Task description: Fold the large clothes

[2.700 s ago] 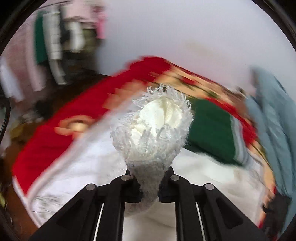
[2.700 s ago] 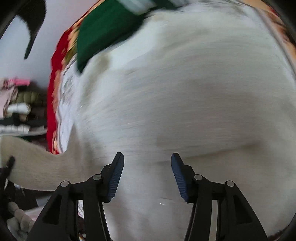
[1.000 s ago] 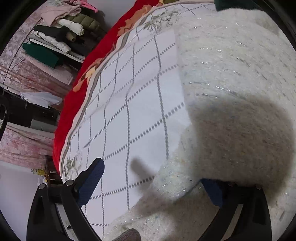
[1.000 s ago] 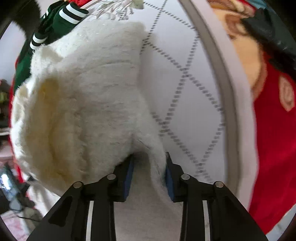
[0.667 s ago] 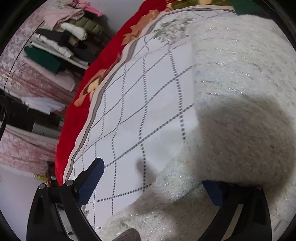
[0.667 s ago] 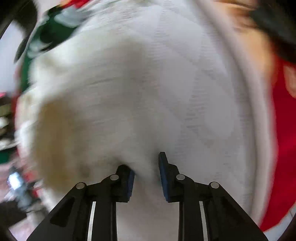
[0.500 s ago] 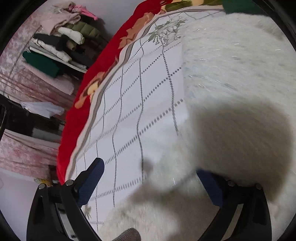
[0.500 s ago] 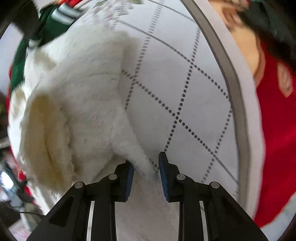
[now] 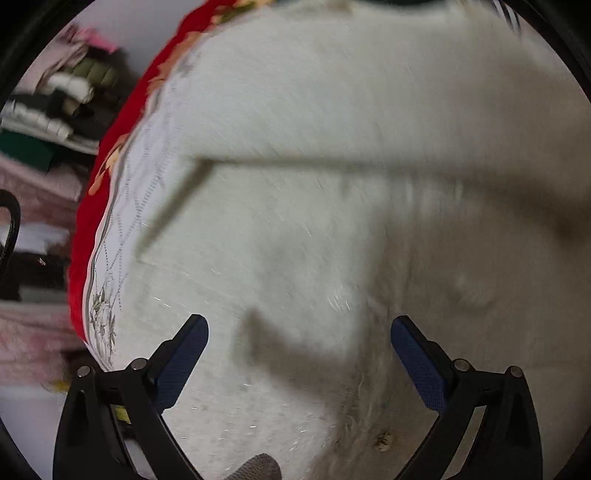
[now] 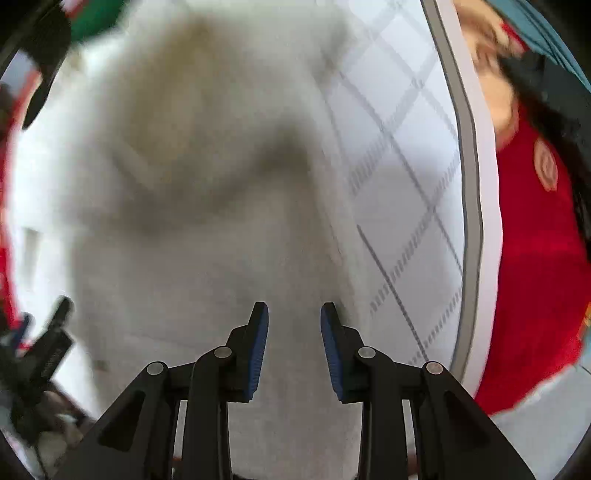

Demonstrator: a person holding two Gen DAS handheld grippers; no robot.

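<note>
Your right tool (image 10: 294, 314) has just let the fluffy white fleece garment (image 10: 192, 177) go, its jaws opening with nothing pinched. Your left tool (image 9: 299, 328) hangs released above it. The garment now lies doubled on the white diamond-quilted bed cover (image 10: 406, 155), ready for the next fold.

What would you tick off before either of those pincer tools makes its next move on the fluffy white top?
1. Left gripper empty: ok, jaws wide apart, nothing between them.
2. Right gripper empty: ok, jaws opening, no fabric pinched.
3. White fluffy garment resting on the checked bedspread: ok.
4. Fold edges lined up: cannot tell, both views are blurred.
5. Green garment clear of the white one: cannot tell, it sits right at its far edge.
</note>
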